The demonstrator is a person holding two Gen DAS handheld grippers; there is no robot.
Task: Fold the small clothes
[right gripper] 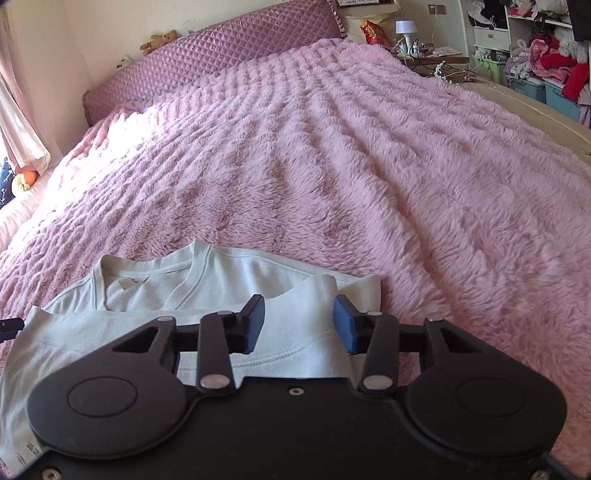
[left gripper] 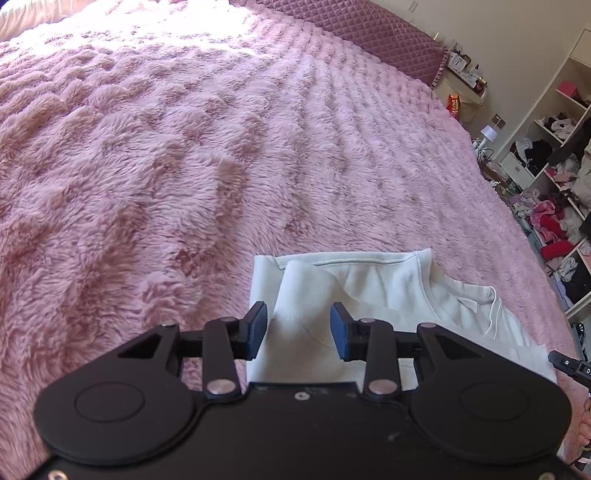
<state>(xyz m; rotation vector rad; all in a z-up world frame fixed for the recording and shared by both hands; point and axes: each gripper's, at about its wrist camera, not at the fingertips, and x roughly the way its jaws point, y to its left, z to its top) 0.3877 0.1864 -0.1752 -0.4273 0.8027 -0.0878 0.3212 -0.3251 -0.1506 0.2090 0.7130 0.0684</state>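
A small white top point(left gripper: 373, 284) lies folded on the near part of the pink fluffy blanket point(left gripper: 184, 166). My left gripper point(left gripper: 298, 326) hangs over the top's left edge. It is open, and a raised fold of the cloth stands in the gap without touching the blue pads point(left gripper: 258, 325). In the right wrist view the white top point(right gripper: 166, 291) shows its neckline and label, with a folded layer over its lower part. My right gripper point(right gripper: 300, 322) is over the right end of that layer. It is open, with cloth between the jaws and its pads point(right gripper: 345, 326) clear of it.
The pink blanket point(right gripper: 332, 166) covers the whole bed up to a purple quilted headboard point(right gripper: 207, 59). Open shelves stuffed with clothes point(left gripper: 554, 192) stand to the right of the bed. A bedside table with a white lamp point(right gripper: 404, 29) sits by the headboard.
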